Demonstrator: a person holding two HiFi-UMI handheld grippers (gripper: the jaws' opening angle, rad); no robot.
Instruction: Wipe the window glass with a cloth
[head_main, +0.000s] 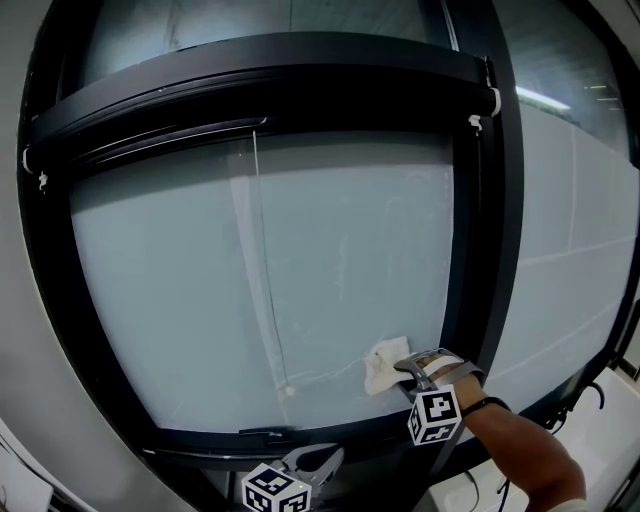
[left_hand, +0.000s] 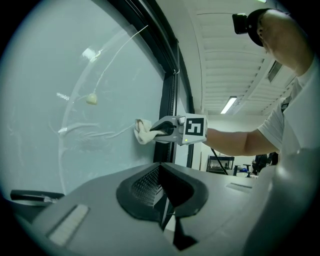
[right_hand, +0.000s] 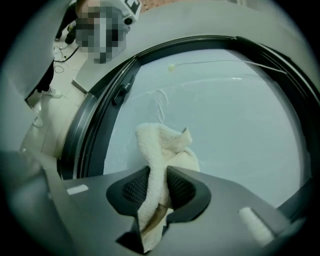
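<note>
Left gripper (head_main: 318, 462): lowest and closest in the head view, at the bottom centre of the frame, below the window's lower rail. Its own view shows the jaws together with nothing between them (left_hand: 162, 195). It hangs apart from the glass.
Large pale frosted window glass (head_main: 250, 280): fills most of the head view. Faint smears and streaks show across its lower part, clearest in the two gripper views.
Thick black window frame (head_main: 482, 220): rings the pane, with its right upright just beside the working spot.
Right gripper (head_main: 402, 368): at the lower right of the pane, held by a bare forearm (head_main: 520, 450) that comes in from the lower right corner. Its jaws are clamped on the cloth (right_hand: 159, 192).
Small cream terry cloth (head_main: 385, 365): bunched, with its free end pushed out past the jaws and pressed against the glass, close to the right upright.
Thin white cord with a small bead (head_main: 288, 390): hangs down the pane left of the cloth; the bead sits apart from it.
Step in hand: wiping looks under way, at the lower right corner of the pane.
Next move: probably a sweep left or upward over the streaked area, holding the cloth flat on the glass and passing the cord without snagging it.
</note>
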